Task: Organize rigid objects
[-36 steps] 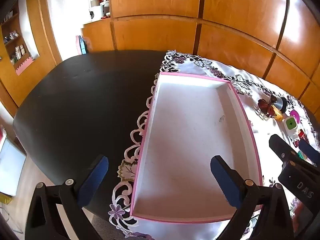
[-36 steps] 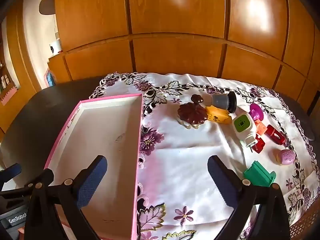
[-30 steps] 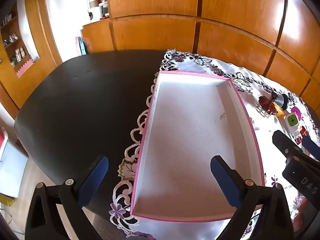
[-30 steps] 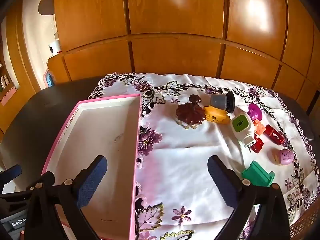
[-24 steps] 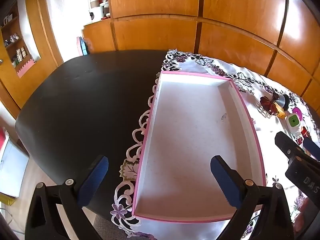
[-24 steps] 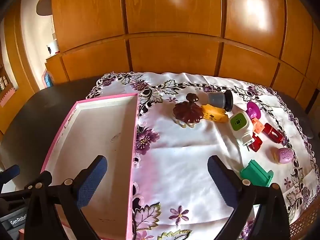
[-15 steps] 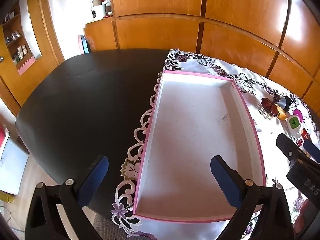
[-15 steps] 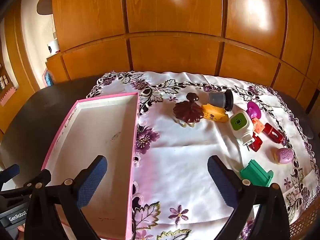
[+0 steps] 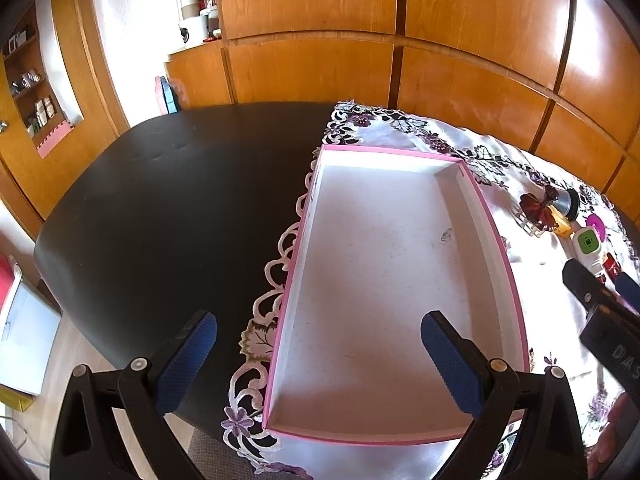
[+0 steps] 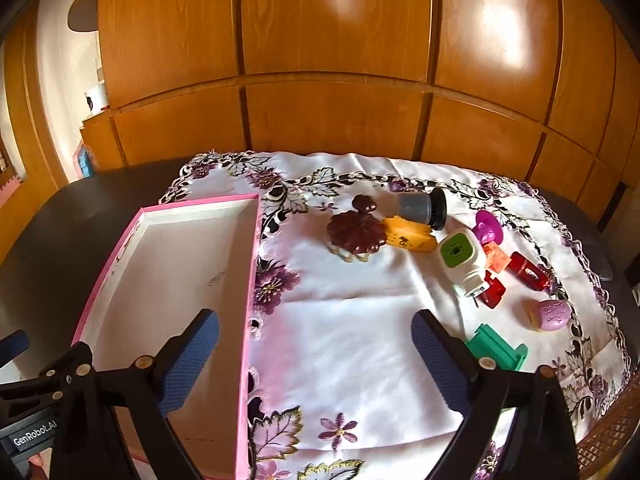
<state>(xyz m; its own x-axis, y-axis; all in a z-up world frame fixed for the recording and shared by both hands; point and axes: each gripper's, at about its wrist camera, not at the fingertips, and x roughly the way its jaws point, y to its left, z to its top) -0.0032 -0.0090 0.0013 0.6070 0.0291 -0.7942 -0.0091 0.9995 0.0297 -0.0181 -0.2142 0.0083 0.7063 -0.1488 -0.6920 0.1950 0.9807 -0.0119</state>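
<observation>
Left wrist view: the left gripper [image 9: 316,354] hangs over the near end of a shallow pink-edged box [image 9: 498,248], fingers spread wide and holding nothing. The box has nothing in it and lies on a white embroidered cloth [image 9: 408,132] covering part of a dark oval table [image 9: 168,200]. The box looks like light cardboard, stiff but easy to slide. Far right, a few small toys show beside part of the other gripper. Wood panelling [image 9: 312,68] lines the room behind.

Right wrist view: the right gripper [image 10: 314,350] hovers above bare cloth, fingers also wide and holding nothing. The box is at the left, touching no toy. Well beyond the fingers, a cluster of small hard things lies on the cloth: a brown flower-shaped piece [image 10: 357,233], a yellow block [image 10: 408,237], a grey cap [image 10: 424,206], a white and green plug-like gadget [image 10: 462,256], red pieces [image 10: 526,270], a purple pebble [image 10: 552,314] and a green bracket [image 10: 498,346]. All look light, rigid plastic, probably smooth and slippery; flat opposite sides are likely the safest grip. The satin cloth may bunch or slide.
</observation>
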